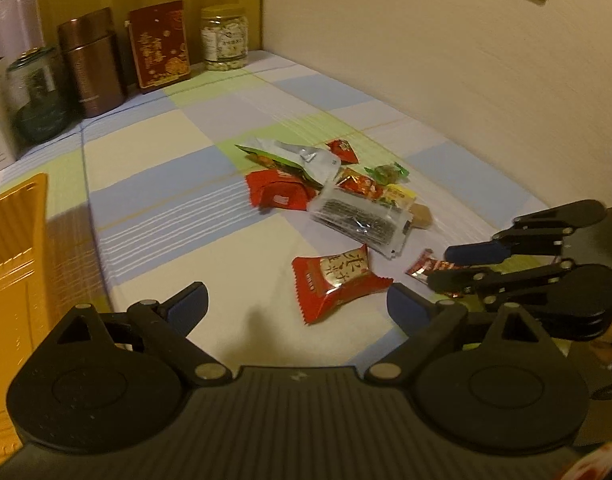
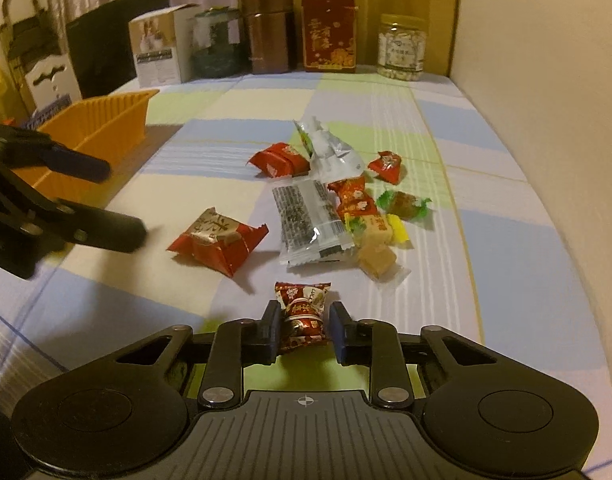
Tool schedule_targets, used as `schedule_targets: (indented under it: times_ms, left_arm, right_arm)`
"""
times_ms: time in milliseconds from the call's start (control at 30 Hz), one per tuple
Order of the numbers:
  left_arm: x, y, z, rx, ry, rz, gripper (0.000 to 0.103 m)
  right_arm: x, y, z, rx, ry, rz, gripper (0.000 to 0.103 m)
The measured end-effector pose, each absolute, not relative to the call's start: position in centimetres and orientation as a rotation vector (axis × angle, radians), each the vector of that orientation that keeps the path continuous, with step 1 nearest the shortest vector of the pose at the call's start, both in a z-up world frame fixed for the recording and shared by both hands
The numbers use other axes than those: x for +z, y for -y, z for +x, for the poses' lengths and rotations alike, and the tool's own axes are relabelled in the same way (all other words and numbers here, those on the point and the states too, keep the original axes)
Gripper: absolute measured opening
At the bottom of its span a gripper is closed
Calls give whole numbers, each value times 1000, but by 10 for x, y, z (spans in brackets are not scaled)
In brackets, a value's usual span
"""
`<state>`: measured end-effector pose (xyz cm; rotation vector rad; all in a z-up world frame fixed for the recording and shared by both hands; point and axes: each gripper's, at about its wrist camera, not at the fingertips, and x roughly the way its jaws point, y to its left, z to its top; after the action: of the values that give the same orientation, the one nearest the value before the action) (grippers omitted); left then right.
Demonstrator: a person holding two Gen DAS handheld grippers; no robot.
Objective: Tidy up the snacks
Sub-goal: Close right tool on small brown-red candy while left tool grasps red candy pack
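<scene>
**Two grippers over scattered snacks on a checked tablecloth.**

The right gripper (image 2: 302, 330) stands narrowed about a small red sweet (image 2: 302, 312), which lies between its pads near the near edge of the tablecloth (image 2: 506, 216); the left pad touches the wrapper, while contact on the right side cannot be judged. The left gripper (image 1: 298, 300) stands wide and empty, just short of a red pillow packet (image 1: 338, 280). The remaining snack pile (image 2: 334, 208) lies mid-cloth, and the orange basket (image 2: 102, 128) sits at the left edge. The sweet is probably light, with a crinkly, slippery foil wrapper over a firmer core; a hold across its thick middle should serve better than one on the twisted ends, which would likely slip or tear.
</scene>
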<state>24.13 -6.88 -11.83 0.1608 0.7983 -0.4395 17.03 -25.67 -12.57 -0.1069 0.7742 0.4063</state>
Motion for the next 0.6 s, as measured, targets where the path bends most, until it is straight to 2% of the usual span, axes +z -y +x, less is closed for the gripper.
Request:
schedule_targets:
  times_ms: [100, 300, 467, 600]
  left_arm:
    - [-125, 75, 250, -459, -811, 148, 91]
    - [-139, 85, 263, -461, -842, 70, 78]
    - [-145, 92, 270, -455, -860, 20, 65]
    - [-149, 100, 272, -446, -871, 55, 48]
  right_arm:
    - [-122, 264, 166, 360, -766, -54, 25]
    - [-119, 279, 164, 276, -765, 9, 25]
    - [-124, 282, 162, 239, -767, -11, 25]
    - [-128, 278, 159, 236, -756, -53, 25]
